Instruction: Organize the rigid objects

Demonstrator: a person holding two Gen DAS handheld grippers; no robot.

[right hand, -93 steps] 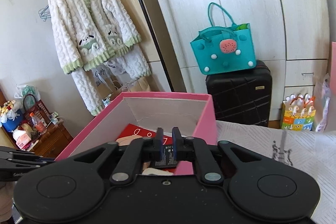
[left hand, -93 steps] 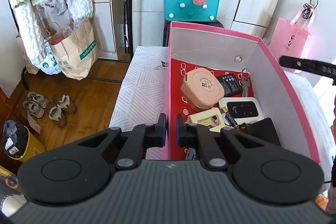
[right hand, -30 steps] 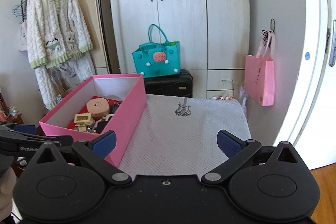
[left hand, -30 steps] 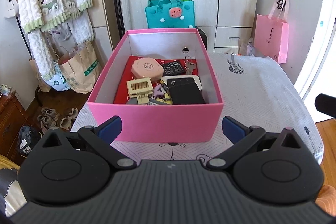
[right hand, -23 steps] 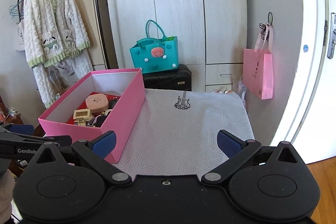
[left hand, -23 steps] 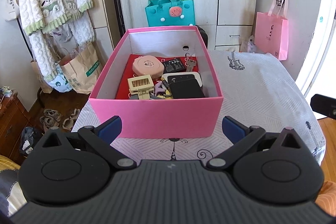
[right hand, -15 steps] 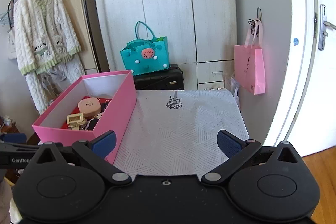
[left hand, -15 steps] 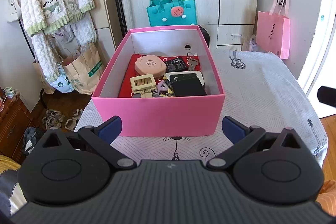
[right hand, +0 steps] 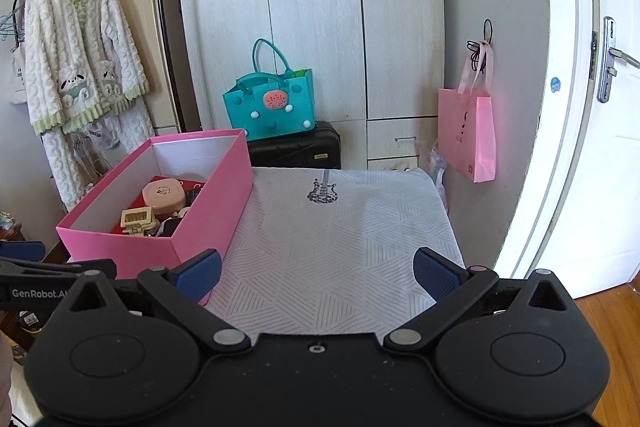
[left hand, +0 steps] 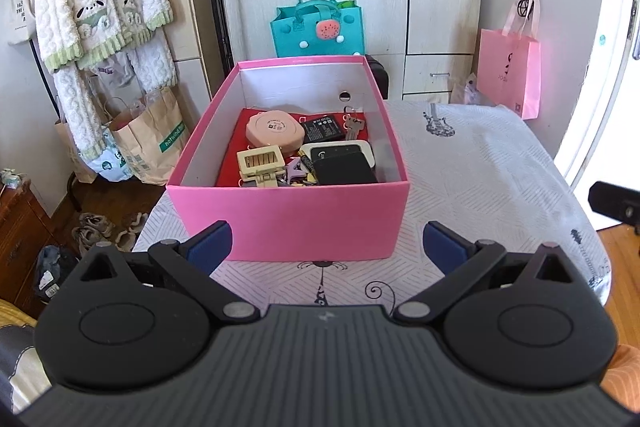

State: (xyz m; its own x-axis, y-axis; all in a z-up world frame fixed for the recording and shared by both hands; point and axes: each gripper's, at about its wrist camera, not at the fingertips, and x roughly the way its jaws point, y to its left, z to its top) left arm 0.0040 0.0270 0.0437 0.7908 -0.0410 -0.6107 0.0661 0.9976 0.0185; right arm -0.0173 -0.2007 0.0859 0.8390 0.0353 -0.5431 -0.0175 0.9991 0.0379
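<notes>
A pink box (left hand: 288, 215) stands on the patterned white table (left hand: 480, 163); it also shows at the left of the right wrist view (right hand: 208, 211). Inside lie a round pink case (left hand: 273, 126), a beige comb-like piece (left hand: 260, 163), a black battery (left hand: 323, 131), keys (left hand: 353, 125), a white device (left hand: 340, 151) and a black wallet (left hand: 345, 169). My left gripper (left hand: 326, 245) is open and empty, held back from the box's near wall. My right gripper (right hand: 316, 273) is open and empty over the table, right of the box.
A teal tote (right hand: 272, 107) sits on a black suitcase (right hand: 296, 149) before the wardrobe. A pink bag (right hand: 468, 135) hangs at the right near the door. A robe (right hand: 76, 75) hangs on a rack at left. Paper bags (left hand: 148, 139) and shoes (left hand: 104, 227) are on the floor.
Both grippers have opened and drawn back from the box. The black battery that the right gripper held now lies in the box. Over the last second both views rose slightly.
</notes>
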